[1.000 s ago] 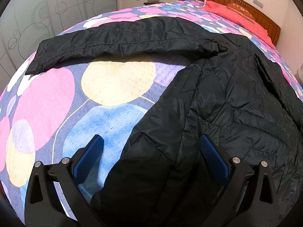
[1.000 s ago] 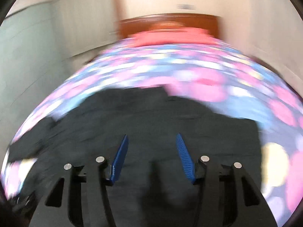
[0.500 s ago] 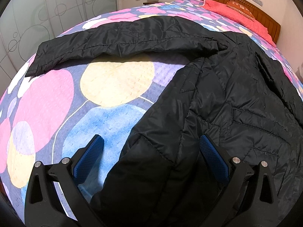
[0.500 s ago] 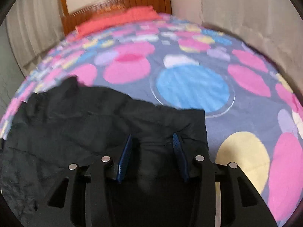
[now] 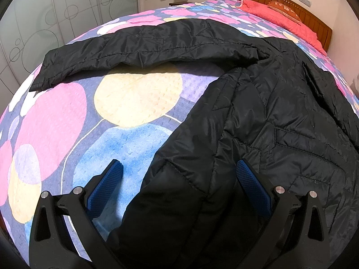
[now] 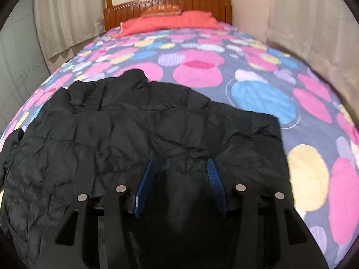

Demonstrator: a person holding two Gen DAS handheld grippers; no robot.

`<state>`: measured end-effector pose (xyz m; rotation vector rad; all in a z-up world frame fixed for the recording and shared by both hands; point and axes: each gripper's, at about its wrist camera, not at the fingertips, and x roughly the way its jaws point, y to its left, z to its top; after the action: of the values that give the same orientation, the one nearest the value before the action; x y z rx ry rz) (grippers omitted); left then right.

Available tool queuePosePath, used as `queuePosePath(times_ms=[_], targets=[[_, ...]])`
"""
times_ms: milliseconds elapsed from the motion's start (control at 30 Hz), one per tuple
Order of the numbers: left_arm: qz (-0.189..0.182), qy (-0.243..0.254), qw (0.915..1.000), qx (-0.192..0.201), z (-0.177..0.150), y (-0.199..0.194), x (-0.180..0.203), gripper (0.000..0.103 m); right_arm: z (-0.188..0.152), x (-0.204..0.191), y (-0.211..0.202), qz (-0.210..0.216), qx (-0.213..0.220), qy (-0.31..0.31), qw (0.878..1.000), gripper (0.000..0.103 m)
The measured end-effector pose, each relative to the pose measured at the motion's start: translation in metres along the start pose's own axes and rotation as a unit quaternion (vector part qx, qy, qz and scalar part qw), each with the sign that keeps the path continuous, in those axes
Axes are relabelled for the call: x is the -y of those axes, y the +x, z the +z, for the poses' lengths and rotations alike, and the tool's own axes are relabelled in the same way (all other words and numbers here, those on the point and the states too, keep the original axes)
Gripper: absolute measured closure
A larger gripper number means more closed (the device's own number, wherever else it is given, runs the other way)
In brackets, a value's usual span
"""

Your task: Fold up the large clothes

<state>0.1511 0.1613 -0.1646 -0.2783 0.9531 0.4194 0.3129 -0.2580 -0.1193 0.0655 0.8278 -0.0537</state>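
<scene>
A black quilted jacket [image 5: 258,112] lies spread on the bed, one sleeve [image 5: 145,44] stretched out to the left across the cover. My left gripper [image 5: 179,164] is open wide, low over the jacket's near side edge. Its left finger is over bare bedspread and its right finger over the fabric, with neither pad pressing. In the right wrist view the jacket [image 6: 112,134] fills the lower left. My right gripper [image 6: 180,161] hangs over the jacket near its right edge, and its jaws are opening. Puckered fabric sits between the pads, which do not clamp it.
The bedspread [image 6: 258,78] has pink, blue and yellow circles. A red pillow [image 6: 170,21] and a wooden headboard [image 6: 168,2] are at the far end. Curtains [image 6: 303,33] hang along the bed's right side, and a patterned wardrobe [image 5: 56,18] stands to the left.
The right gripper has swung to face the headboard and sunk closer to the jacket; its jaws narrowed, then widened slightly. The left gripper and the jacket's sleeve side look the same.
</scene>
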Motion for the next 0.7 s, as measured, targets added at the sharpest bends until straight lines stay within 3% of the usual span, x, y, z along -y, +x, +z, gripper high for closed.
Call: queuePosePath(times_ms=[133, 300, 700], targets=[[0.001, 0.0, 1.0, 0.0, 0.0, 0.0, 0.0, 0.002, -0.017, 0.005, 0.022, -0.003, -0.032, 0.0, 0.999, 0.052], [0.001, 0.0, 1.0, 0.0, 0.0, 0.0, 0.0, 0.002, -0.023, -0.003, 0.03, -0.018, -0.024, -0.02, 0.999, 0.05], [-0.02, 0.005, 0.9997, -0.014, 0.002, -0.001, -0.003, 0.002, -0.028, -0.001, 0.028, -0.001, -0.008, -0.009, 1.0, 0.047]])
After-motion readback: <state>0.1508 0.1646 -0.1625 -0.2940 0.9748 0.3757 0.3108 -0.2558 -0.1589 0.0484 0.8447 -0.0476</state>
